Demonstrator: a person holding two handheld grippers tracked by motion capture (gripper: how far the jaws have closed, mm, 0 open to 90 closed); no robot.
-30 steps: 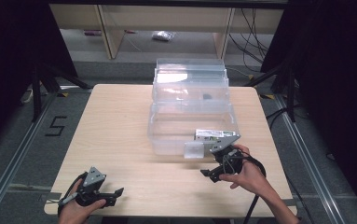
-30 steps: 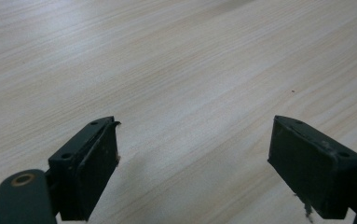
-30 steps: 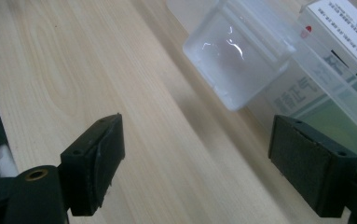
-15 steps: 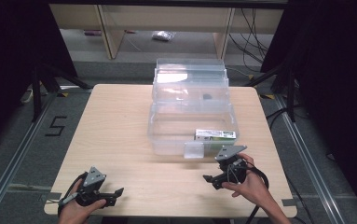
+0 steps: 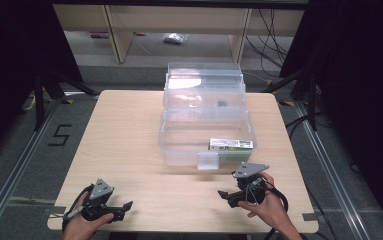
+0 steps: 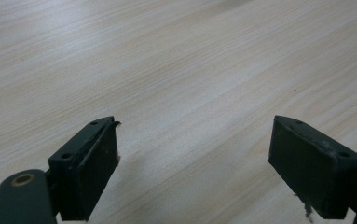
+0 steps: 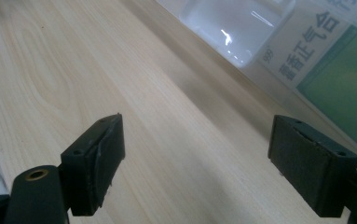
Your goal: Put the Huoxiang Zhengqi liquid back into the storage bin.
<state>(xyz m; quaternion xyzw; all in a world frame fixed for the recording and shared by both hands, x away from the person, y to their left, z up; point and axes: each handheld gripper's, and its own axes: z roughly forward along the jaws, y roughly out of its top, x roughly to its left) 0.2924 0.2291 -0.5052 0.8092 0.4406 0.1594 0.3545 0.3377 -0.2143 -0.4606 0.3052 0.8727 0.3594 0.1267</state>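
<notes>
We hold left gripper [image 5: 125, 205] released near table [image 5: 129, 130] front edge | right gripper [image 5: 224, 194] released, just before bin [image 5: 179, 150] holding box [image 5: 231, 144] | bare wood between grippers

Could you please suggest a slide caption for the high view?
Both open grippers, left gripper and right gripper, rest near the table edge before a clear bin.

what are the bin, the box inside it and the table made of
Bin: looks like clear, glossy plastic; the table shows through its walls and they catch glare.
Box: probably printed cardboard, with flat green and white faces and printed characters; I can't rule out a coated finish.
Table: pale wood grain, matte; likely laminate or veneer, hard to tell which.
</notes>
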